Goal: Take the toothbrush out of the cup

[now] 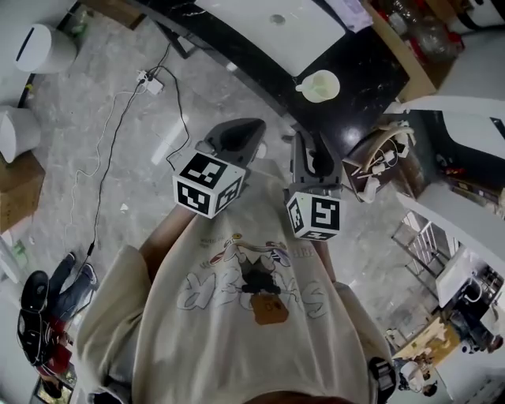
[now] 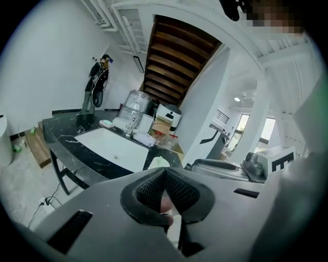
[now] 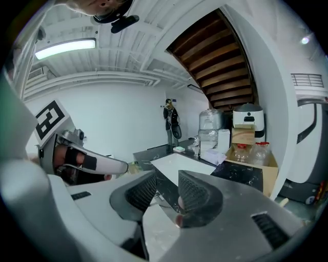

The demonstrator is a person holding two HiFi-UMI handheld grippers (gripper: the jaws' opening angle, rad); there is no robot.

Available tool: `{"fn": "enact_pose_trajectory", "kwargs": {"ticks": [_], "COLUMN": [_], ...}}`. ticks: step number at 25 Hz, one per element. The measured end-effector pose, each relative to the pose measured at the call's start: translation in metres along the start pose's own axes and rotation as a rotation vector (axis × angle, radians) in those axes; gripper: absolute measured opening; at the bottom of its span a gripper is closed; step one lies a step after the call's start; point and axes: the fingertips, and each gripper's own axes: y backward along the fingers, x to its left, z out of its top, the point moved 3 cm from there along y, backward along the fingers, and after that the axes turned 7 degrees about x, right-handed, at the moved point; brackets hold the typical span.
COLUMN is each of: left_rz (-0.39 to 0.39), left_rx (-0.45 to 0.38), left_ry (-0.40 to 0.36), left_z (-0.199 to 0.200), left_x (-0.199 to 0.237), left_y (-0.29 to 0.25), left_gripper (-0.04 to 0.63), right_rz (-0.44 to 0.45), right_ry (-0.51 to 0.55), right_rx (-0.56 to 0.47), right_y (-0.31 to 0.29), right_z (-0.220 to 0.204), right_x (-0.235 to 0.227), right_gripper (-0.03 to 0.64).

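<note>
A pale green cup stands on the black counter, to the right of the white sink. It shows again just beyond the jaws in the left gripper view. I cannot make out a toothbrush in it from here. Both grippers are held close to the person's chest, well short of the counter. My left gripper has its pads touching at the tips with nothing between them. My right gripper is open and empty, and the counter shows through the gap.
A cardboard box with plastic bottles sits at the counter's right end. A basket of cables stands on the floor to the right of the grippers. A power strip with its cable lies on the floor at left, near white bins.
</note>
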Motion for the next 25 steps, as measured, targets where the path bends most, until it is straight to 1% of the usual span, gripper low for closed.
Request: {"fn": "enact_pose_trajectory", "kwargs": {"ticks": [2,6,9,12,16,20,25], "left_rz": [0.004,0.003,0.017,0.037,0.035,0.031,0.016], "left_rx": [0.004,0.029,0.046,0.061,0.074,0.090,0.089], "left_ry": [0.008,-0.007,0.000,0.013,0.019,0.049,0.060], "left_z": [0.004,0.009,0.009,0.003,-0.005,-0.012,-0.014], "left_x": [0.001,0.002,-0.001,-0.003,-0.007,-0.008,-0.009], "left_y": [-0.008,-0.027,-0.042,-0.053,-0.070,-0.089,-0.110], "left_gripper": [0.014,0.014,0.014,0.014,0.014,0.014,0.014], "right_rz": [0.026,0.091,0.146,0.180,0.229,0.328,0.446], "right_ry": [0.018,0.056,0.109,0.156,0.237,0.309,0.449], "right_rx": [0.021,0.047,0.066,0.085,0.111,0.158,0.220], "right_y": [-0.009,-0.028,-0.038,-0.048,-0.061,-0.076,-0.095], "right_z": [0.002,0.008,0.009,0.006,-0.002,-0.011,-0.017], "right_x": [-0.009,-0.028,-0.043,-0.058,-0.076,-0.089,-0.093], "right_gripper": [0.124,0.124,0.124,0.124,0.127,0.127,0.127]}}
